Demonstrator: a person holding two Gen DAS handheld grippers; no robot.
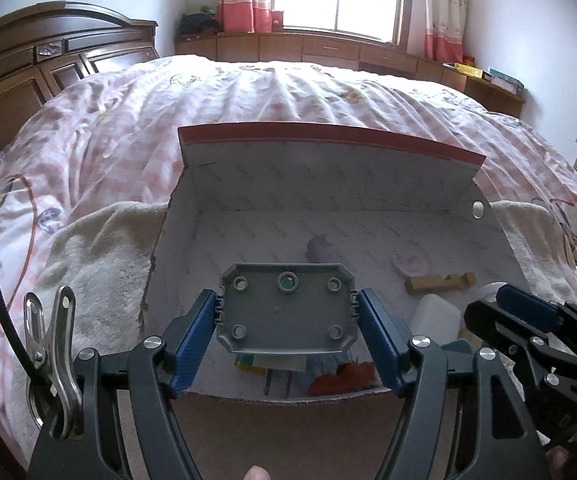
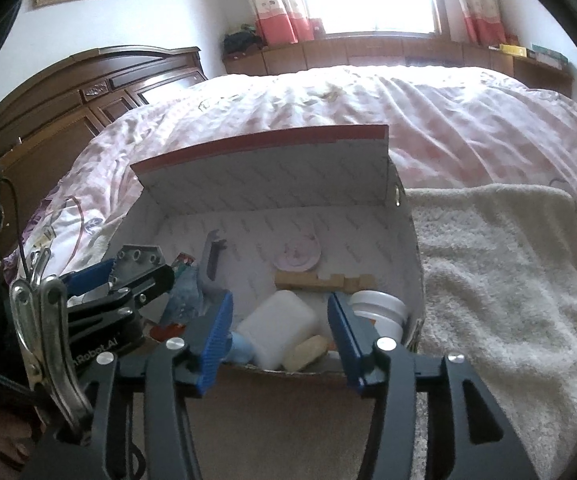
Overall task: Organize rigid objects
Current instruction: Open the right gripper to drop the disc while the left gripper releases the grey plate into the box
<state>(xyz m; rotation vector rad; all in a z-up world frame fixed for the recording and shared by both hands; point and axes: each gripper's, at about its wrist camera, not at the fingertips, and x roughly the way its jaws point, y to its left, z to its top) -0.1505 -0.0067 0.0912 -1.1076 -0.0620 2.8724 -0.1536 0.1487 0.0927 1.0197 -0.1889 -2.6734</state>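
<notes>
The left claw (image 1: 287, 322) pinched a grey plastic plate (image 1: 287, 312) over the open cardboard box (image 1: 328, 184) on the bed (image 1: 288, 88), apparently to drop it in; the right claw (image 2: 280, 326) hung spread and empty above a white container (image 2: 276, 322).

Black-framed left gripper (image 1: 287, 322) and right gripper (image 2: 280, 334), blue ribbed fingers (image 1: 192, 344), silver screws.

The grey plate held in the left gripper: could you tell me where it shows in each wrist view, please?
Left wrist view: the grey plate sits at centre, clamped between the left gripper's blue pads, over the open box.
Right wrist view: the plate shows at the left edge, only its upper corner visible.
Shared landmark: the box's red-edged flap.
</notes>
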